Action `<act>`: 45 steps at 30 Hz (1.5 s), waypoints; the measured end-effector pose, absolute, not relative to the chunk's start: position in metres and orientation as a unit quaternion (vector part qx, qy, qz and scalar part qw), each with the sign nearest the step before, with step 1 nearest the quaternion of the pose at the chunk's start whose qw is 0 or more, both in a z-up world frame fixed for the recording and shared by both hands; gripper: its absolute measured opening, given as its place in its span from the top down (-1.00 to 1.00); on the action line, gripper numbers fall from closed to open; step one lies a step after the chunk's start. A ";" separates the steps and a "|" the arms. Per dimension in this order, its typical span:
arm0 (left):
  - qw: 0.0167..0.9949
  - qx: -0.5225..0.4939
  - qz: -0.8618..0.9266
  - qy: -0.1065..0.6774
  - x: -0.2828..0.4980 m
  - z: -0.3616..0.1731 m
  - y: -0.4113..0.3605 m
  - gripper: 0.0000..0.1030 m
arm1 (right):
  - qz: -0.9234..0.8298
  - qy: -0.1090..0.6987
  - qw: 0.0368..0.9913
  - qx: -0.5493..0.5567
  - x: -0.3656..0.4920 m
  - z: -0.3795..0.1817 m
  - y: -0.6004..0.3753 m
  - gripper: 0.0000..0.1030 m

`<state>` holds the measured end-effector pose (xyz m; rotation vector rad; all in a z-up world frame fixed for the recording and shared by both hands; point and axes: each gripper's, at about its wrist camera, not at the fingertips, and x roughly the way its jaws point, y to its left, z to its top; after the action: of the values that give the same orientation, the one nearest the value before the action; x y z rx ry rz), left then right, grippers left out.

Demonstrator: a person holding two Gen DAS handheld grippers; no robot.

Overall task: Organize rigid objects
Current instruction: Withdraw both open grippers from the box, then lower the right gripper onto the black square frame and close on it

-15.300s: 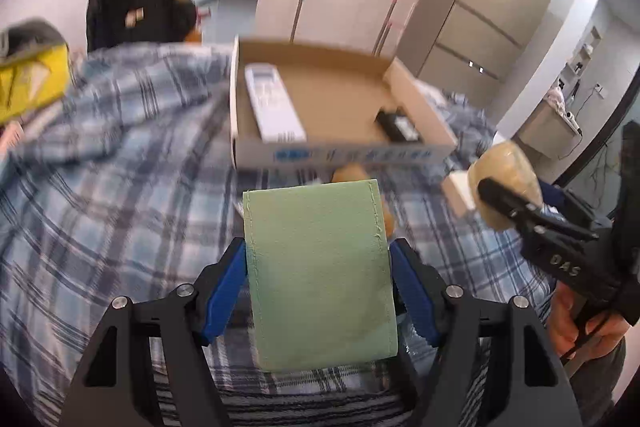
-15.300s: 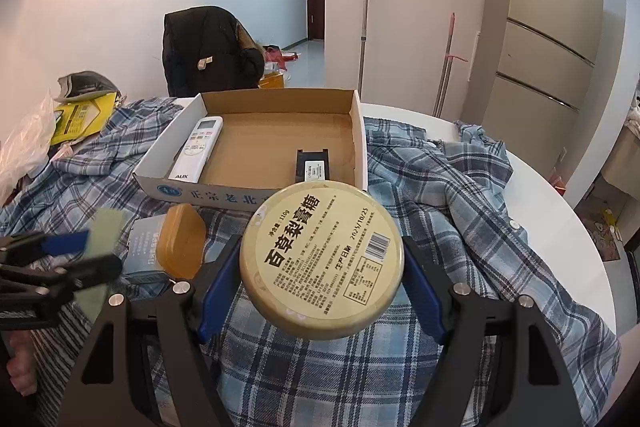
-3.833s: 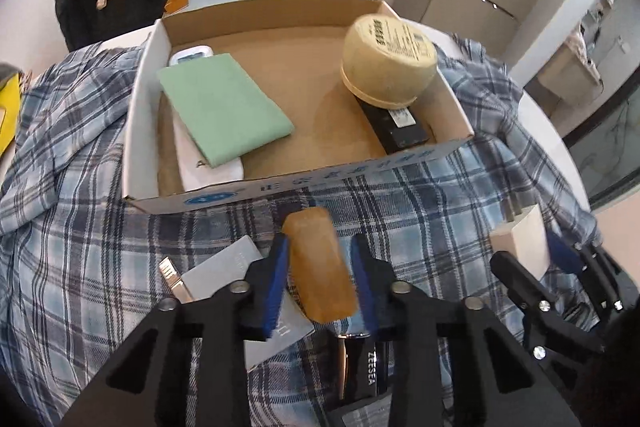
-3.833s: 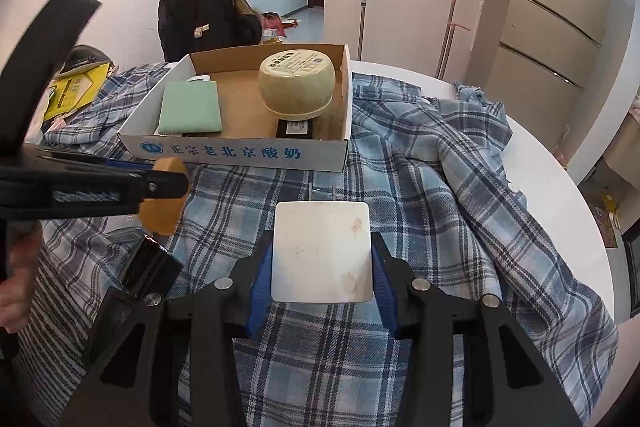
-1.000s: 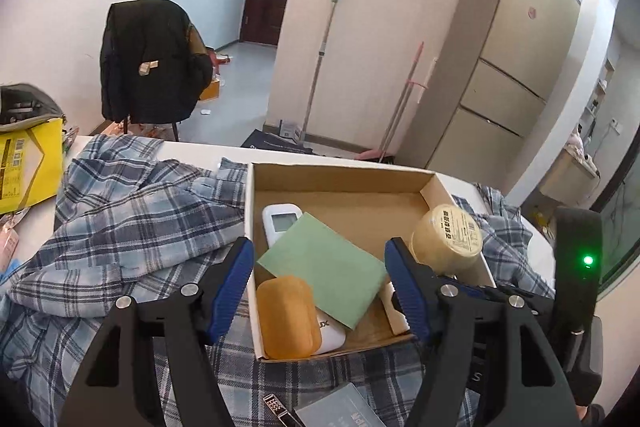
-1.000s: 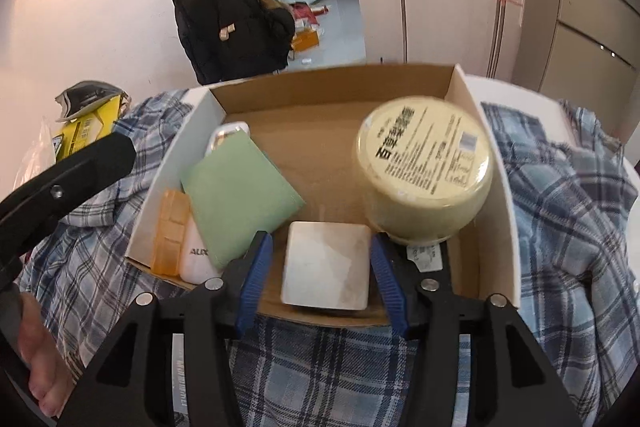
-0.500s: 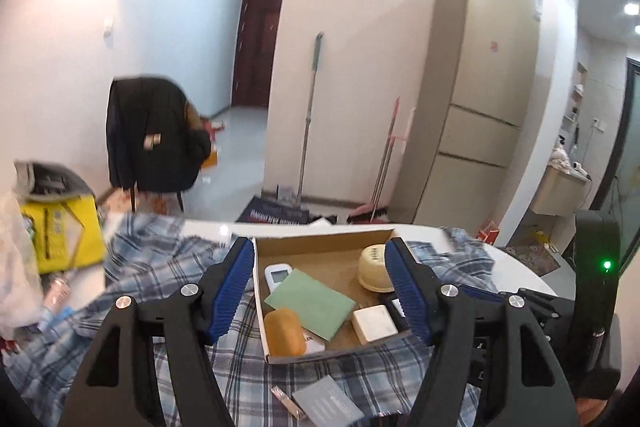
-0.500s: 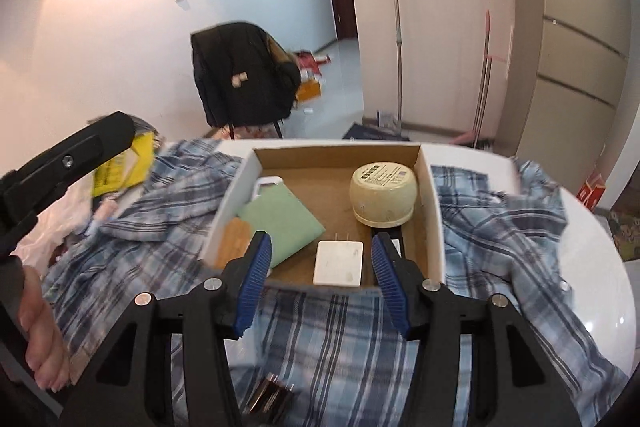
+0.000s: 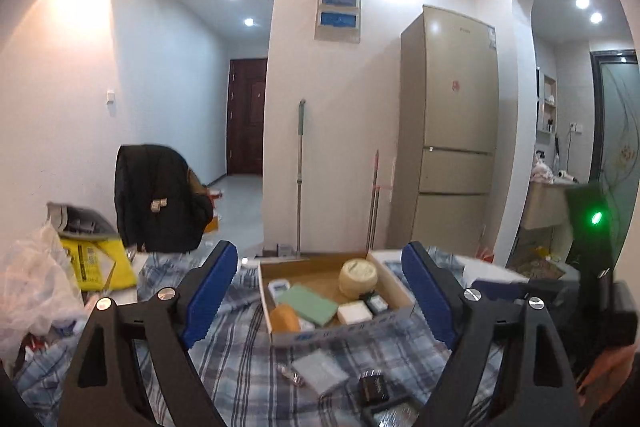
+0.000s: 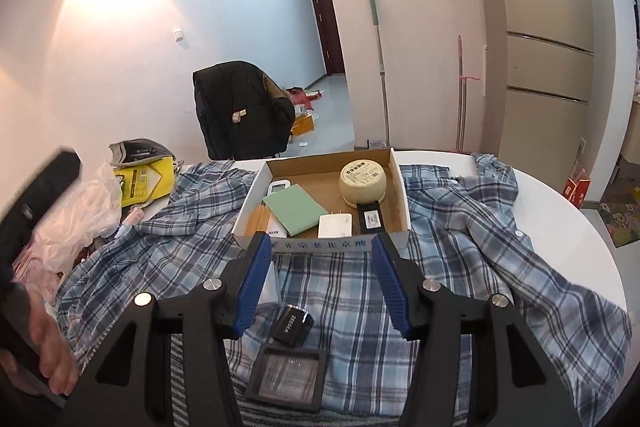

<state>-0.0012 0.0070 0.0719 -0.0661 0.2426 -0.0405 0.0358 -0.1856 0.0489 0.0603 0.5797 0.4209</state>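
Cardboard box [image 10: 401, 199]: one, upper centre of the right wrist view, on the plaid shirt [image 10: 500, 227] that covers the round white table [image 10: 560, 187].
Inside the box: six things. One round yellow tin [image 10: 363, 182] at the right rear; one black flat device [image 10: 371, 218] in front of it, partly under the tin; one white square adapter [image 10: 335, 226] at the front middle; one green cloth [image 10: 295, 209] lying over one white remote [image 10: 279, 187]; one orange bar [image 10: 258, 220] at the left front.
Outside the box: three things on the shirt, lower centre. One small black block [image 10: 293, 325], one flat black case [image 10: 286, 375] just below it, one grey card [image 9: 319, 371].
Left gripper [image 9: 319, 301]: jaws spread wide, just been opening, nothing between them.
Right gripper [image 10: 319, 281]: jaws apart, gripping nothing, held above the shirt.
Hand [image 10: 48, 351]: one, lower left edge.
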 end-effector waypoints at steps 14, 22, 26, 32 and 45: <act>0.989 -0.046 0.025 0.141 0.017 0.005 0.031 -0.72 | 0.219 0.325 0.920 0.013 0.044 -0.001 -0.176 -0.05; 0.993 -0.031 0.020 0.111 0.009 -0.001 0.025 -1.00 | 0.230 0.400 0.887 0.021 0.061 -0.037 -0.168 -0.05; 0.995 -0.012 0.025 0.094 0.004 -0.002 0.015 -1.00 | 0.217 0.391 0.894 0.008 0.058 -0.037 -0.167 -0.10; 0.996 -0.001 0.046 0.077 0.000 -0.006 0.013 -1.00 | 0.173 0.346 0.922 0.009 0.039 -0.019 -0.170 -0.22; 0.995 -0.036 0.064 0.064 -0.004 -0.008 0.028 -1.00 | 0.168 0.450 0.876 -0.034 0.025 -0.061 -0.128 -0.23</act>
<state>-0.0040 0.0281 -0.0076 -0.0712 0.1284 0.1285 0.0250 -0.1283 -0.0613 -0.0715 0.9391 0.3509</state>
